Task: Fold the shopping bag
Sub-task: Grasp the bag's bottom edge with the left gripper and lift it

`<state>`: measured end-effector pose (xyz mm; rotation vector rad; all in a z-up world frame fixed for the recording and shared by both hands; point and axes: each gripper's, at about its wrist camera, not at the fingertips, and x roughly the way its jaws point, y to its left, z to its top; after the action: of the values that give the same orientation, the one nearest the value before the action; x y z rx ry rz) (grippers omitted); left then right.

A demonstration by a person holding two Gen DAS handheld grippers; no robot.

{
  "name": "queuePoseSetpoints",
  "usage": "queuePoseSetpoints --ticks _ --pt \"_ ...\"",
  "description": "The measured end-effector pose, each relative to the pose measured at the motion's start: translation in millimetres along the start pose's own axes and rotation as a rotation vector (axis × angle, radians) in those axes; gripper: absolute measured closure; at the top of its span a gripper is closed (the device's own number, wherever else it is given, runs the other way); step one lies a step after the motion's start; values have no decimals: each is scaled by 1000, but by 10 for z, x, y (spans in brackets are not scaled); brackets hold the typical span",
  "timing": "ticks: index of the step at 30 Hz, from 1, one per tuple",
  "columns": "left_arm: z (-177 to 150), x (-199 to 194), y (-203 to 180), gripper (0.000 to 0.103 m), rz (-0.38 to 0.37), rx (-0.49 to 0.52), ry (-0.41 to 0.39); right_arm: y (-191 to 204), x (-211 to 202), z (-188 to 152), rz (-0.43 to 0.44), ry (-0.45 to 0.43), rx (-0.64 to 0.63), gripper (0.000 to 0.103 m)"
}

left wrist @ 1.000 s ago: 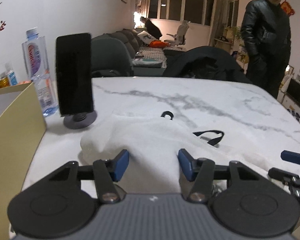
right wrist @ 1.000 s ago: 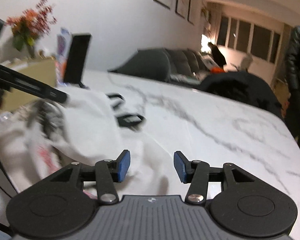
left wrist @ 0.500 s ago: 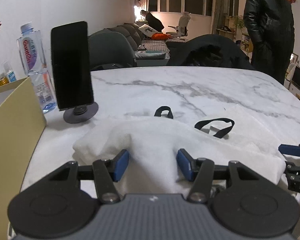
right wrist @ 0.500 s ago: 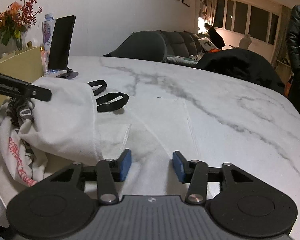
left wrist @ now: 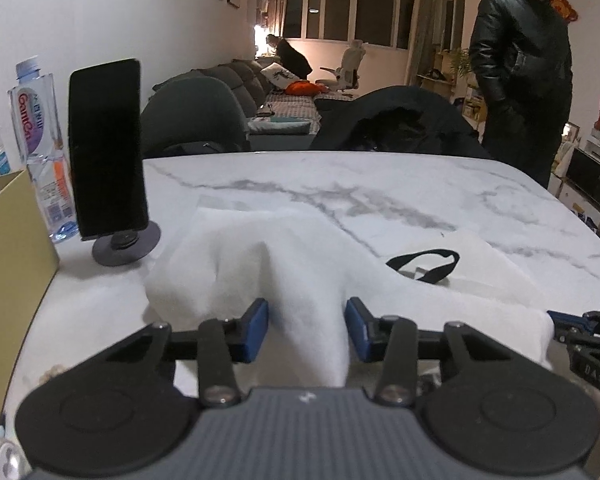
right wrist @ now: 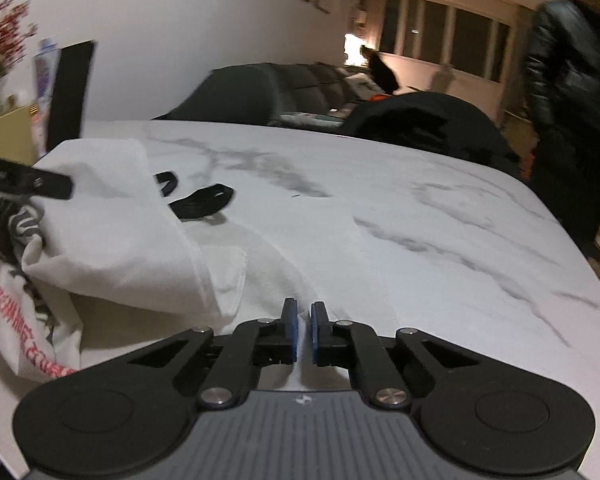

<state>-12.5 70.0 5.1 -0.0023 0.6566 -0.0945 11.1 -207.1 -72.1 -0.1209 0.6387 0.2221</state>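
The white fabric shopping bag with black strap handles point(left wrist: 284, 272) lies on the white grey-veined marble table point(left wrist: 440, 192), directly ahead of both tools, its long axis running crosswise from one to the other, with the black handles point(right wrist: 202, 200) at the far side, away from the tools. The left gripper point(left wrist: 306, 330) stands wide apart, a raised ridge of the cloth bunched up between its blue pads point(left wrist: 256, 328); whether they press the fabric cannot be told. The right gripper point(right wrist: 304, 330) is nearly closed, pinching a thin near edge of the bag between its pads. Seen from the right wrist, the cloth at the left end is already doubled over in a thick roll, red lettering showing underneath (the left tool's finger crosses above it). My reading is that the coming move turns on this: the right tool alone has a sure hold, so its near edge would be carried forward toward the handles.
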Motion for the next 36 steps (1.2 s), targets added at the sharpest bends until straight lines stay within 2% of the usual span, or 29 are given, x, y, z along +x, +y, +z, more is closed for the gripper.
queuePoseSetpoints --ticks 14,20,25,30,31,33,35,36 --pt "52 125 -159 66 -31 9 -10 -469 -256 -49 -222 -16 223 98" --pt "47 126 -134 66 -14 -2 -9 -617 -375 -65 -313 -18 263 100" --pt "52 69 -69 65 -11 -23 -13 -745 -492 -104 -289 -16 315 100" --pt "85 -48 -49 58 -11 -25 -32 -799 -588 -104 -265 -35 347 99" --pt "92 -88 -49 53 -14 -23 -41 -788 -602 -94 -259 -40 345 97" --pt "105 -170 -48 45 -20 -19 -59 -748 -638 -72 -245 -51 337 90" --pt "117 -261 -46 33 -27 -13 -81 -705 -637 -54 -224 -59 320 77" --pt "125 -302 -51 30 -31 -13 -92 -670 -636 -43 -208 -60 306 73"
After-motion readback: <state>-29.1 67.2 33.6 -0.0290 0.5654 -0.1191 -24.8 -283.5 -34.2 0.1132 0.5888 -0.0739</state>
